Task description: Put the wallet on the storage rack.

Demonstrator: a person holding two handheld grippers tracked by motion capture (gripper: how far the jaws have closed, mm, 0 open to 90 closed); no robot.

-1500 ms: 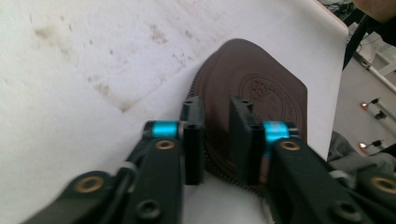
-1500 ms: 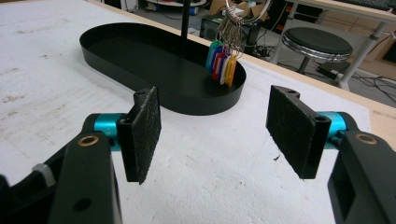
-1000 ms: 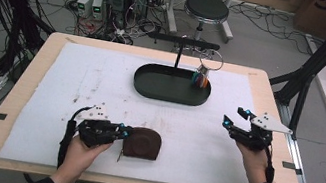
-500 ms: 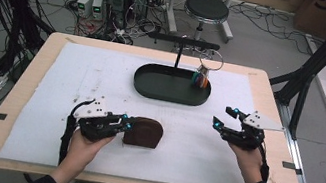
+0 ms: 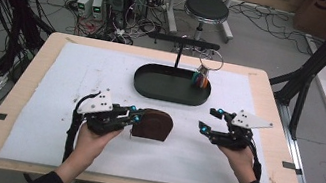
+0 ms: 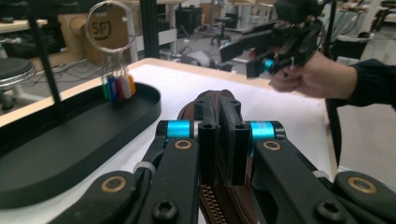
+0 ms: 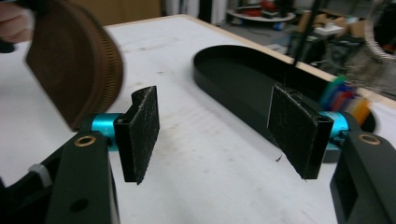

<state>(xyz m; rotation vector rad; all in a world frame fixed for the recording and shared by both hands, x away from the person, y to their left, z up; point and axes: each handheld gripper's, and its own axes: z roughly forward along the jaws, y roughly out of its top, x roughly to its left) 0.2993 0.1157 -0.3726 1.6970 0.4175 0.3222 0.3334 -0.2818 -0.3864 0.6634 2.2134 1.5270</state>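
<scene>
High view: the left tongs (image 5: 135, 115) are gripping the edge of a brown zip pouch (image 5: 154, 124), which is sitting on the white mat (image 5: 47, 101) of the tabletop (image 5: 5, 109), just in front of the black tray (image 5: 161, 88). Left gripper view: the jaws are pressing together on the pouch (image 6: 219, 100) rim, zipper showing below. The right tongs (image 5: 211, 119) are hovering to the right of the pouch, in front of the tray's right end, jaws standing apart and holding nothing. Right gripper view: the pads (image 7: 142, 130) are gaping wide over the mat. A key ring with coloured tags (image 5: 201, 79) is hanging at the tray's right end.
</scene>
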